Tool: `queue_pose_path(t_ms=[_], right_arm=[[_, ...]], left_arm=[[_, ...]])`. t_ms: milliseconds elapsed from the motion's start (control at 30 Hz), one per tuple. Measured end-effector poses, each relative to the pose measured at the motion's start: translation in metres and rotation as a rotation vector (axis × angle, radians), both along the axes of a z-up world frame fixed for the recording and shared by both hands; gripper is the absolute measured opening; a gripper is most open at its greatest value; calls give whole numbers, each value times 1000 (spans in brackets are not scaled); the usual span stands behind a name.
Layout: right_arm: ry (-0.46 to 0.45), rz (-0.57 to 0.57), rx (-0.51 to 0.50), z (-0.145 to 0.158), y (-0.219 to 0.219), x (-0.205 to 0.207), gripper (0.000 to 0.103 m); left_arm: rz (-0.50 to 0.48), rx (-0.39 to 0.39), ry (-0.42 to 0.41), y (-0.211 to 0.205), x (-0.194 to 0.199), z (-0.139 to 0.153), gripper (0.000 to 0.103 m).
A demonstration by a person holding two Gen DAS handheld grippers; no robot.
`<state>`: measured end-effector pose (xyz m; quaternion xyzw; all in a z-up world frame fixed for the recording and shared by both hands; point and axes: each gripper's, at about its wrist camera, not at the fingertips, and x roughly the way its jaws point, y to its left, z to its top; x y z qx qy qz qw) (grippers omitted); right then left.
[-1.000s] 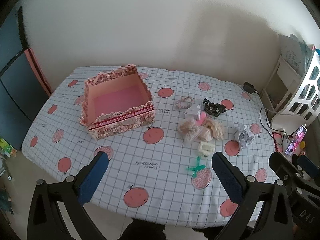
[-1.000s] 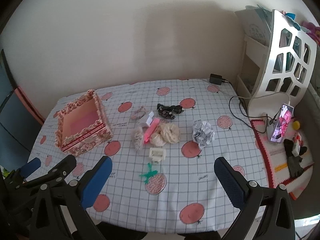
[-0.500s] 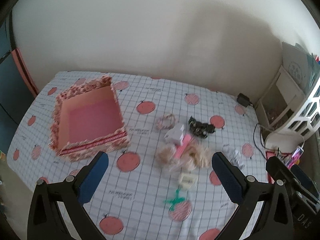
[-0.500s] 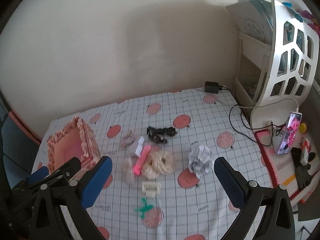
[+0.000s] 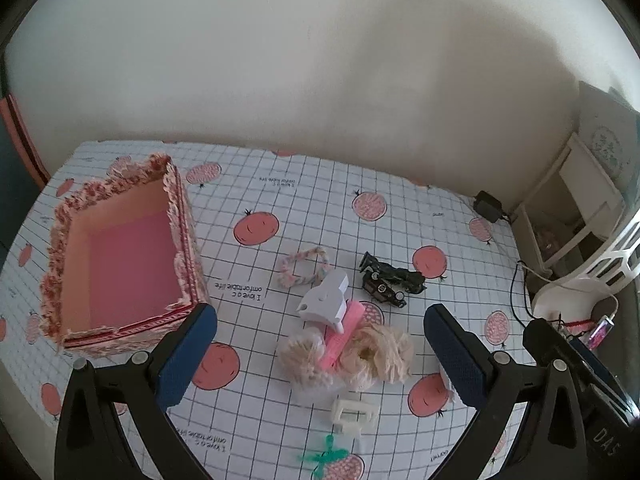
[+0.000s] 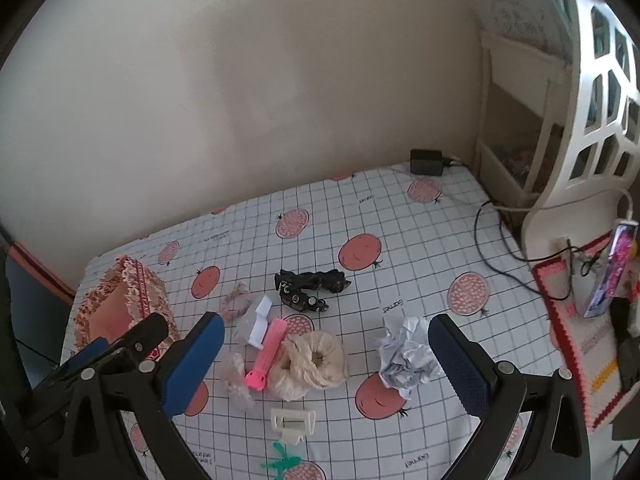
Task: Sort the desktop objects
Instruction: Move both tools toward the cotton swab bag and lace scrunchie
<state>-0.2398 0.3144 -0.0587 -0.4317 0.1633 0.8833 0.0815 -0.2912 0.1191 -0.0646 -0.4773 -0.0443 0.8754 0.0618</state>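
Left wrist view: the left tool (image 5: 320, 354) hangs above the desk (image 5: 280, 208) with its blue-padded fingers (image 5: 186, 356) spread wide, gripping nothing. Directly between them lies a pink plastic hair clip (image 5: 344, 334), its long axis running away from the tool and tilted a little to the right, wedged between two cream fabric scrunchies (image 5: 380, 354). A white plastic clip (image 5: 324, 304) rests on its far end. Nearer the tool sits a small cream claw clip (image 5: 354, 414). Beyond the left finger stands an open floral box with a pink lining (image 5: 124, 260).

Right wrist view: the right tool (image 6: 326, 364) is likewise spread and empty. The pink clip (image 6: 268, 350) lies between its fingers, pointing away and slightly rightward. By the right finger sits a crumpled silver-white paper ball (image 6: 404, 354); farther out lies a black hair clip (image 6: 308, 288).
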Motion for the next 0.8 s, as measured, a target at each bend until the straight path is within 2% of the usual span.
queue_pose_path(t_ms=[333, 667, 800], right_arm=[[-84, 1, -34, -61, -4, -27, 103], [-144, 27, -70, -102, 1, -34, 103], [-184, 33, -50, -115, 2, -32, 103]], left_arm=[[26, 26, -90, -8, -22, -62, 103], [16, 46, -150, -9, -27, -109, 103], [20, 49, -191, -8, -24, -124, 103]])
